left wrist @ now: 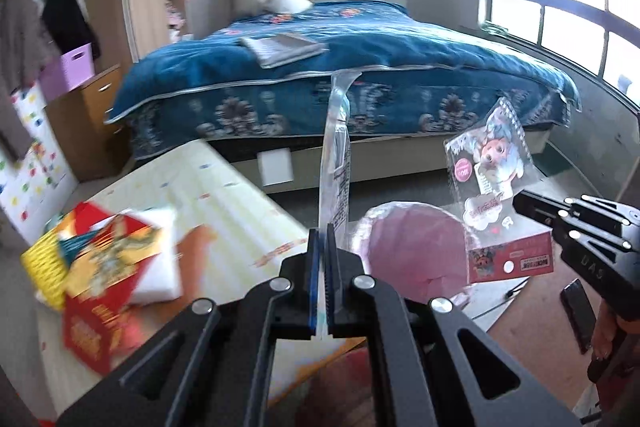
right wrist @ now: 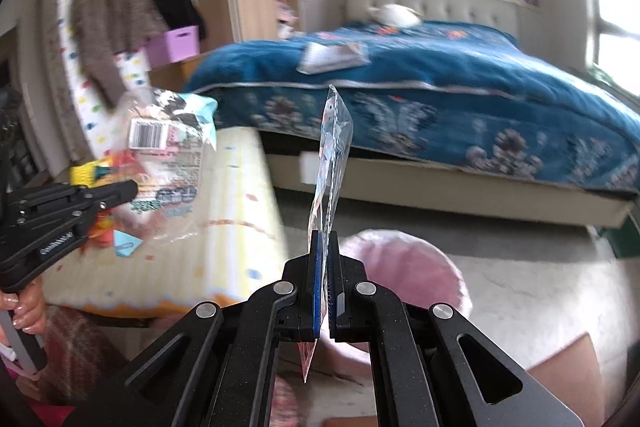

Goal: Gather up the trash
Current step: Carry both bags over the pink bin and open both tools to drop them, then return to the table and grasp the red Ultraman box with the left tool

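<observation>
A bedroom is seen, filled mostly by a bed [left wrist: 340, 39] under a blue patterned cover, with a wardrobe and hanging coats beyond its head end. At the foot of the bed a pale yellow play mat [left wrist: 208, 195] is spread over grey carpet, and red and yellow printed boxes [left wrist: 100, 267] lie on the part of the mat farthest from the bed. Between the mat and the bed foot, just below both grippers, a bin lined with a pink bag [left wrist: 416, 247] is stood with its mouth open.

Two pieces of trash are held over that bin. The left gripper [left wrist: 322, 239] is clenched on the bottom edge of a clear plastic wrapper [left wrist: 336, 147], which stands upright, edge-on, toward the bed; from the other wrist it is seen to carry a barcode label and blue print. The right gripper [right wrist: 325, 247] is clamped on a clear toy packet [right wrist: 332, 155] with a cartoon figure and a red card strip, a corner of which hangs below the jaws.

Both pieces are judged very light, thin and slippery; the wrapper looks limp and crinkly, the packet somewhat stiffer from its card. An edge pinch, as now, is judged the best hold, and on release they will likely flutter, so a low release inside the bin mouth is advised.
</observation>
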